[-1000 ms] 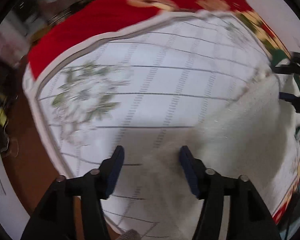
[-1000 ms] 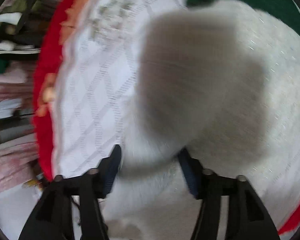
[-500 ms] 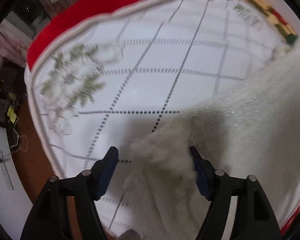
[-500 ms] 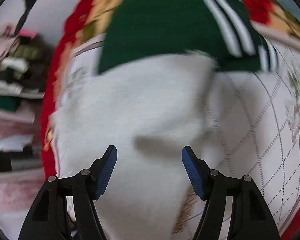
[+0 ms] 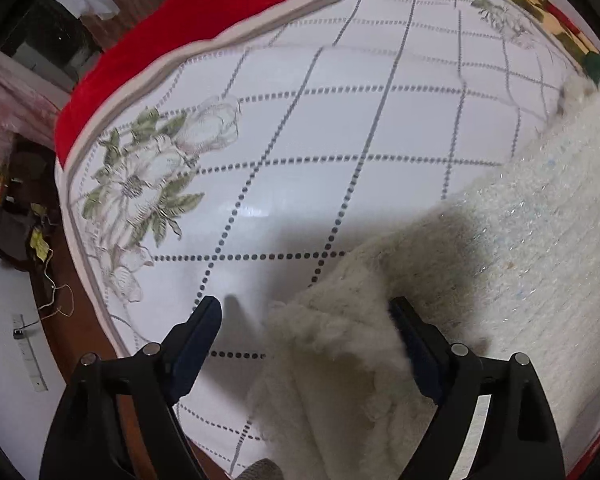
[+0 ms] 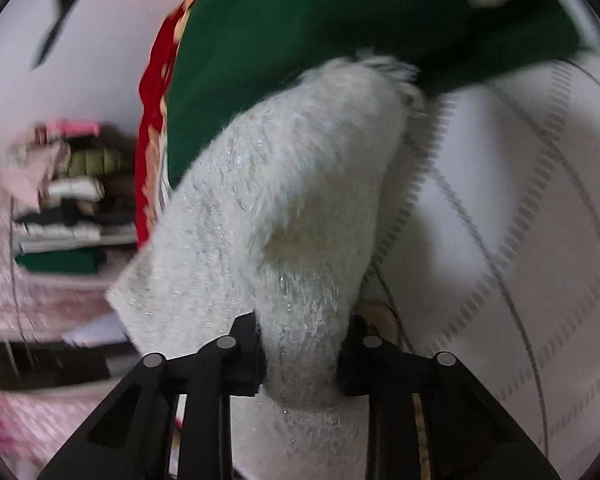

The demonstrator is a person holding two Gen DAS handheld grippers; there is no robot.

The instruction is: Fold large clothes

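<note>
A fluffy white sweater (image 5: 532,240) lies on a white bedsheet with a grey grid and flower print (image 5: 308,128). In the left wrist view my left gripper (image 5: 306,316) is open, its blue-padded fingers either side of a bunched corner of the sweater (image 5: 340,344). In the right wrist view my right gripper (image 6: 302,344) is shut on a fold of the white sweater (image 6: 284,200), which rises lifted in front of the camera.
A dark green garment with white stripes (image 6: 340,20) lies beyond the sweater. A red blanket (image 5: 172,36) edges the bed. Stacked clothes on shelves (image 6: 68,200) stand left of the bed. The floor with a cable (image 5: 52,300) shows past the bed edge.
My right gripper has closed on the sweater and lifted it. My left gripper has moved in over the sweater's corner and stays open.
</note>
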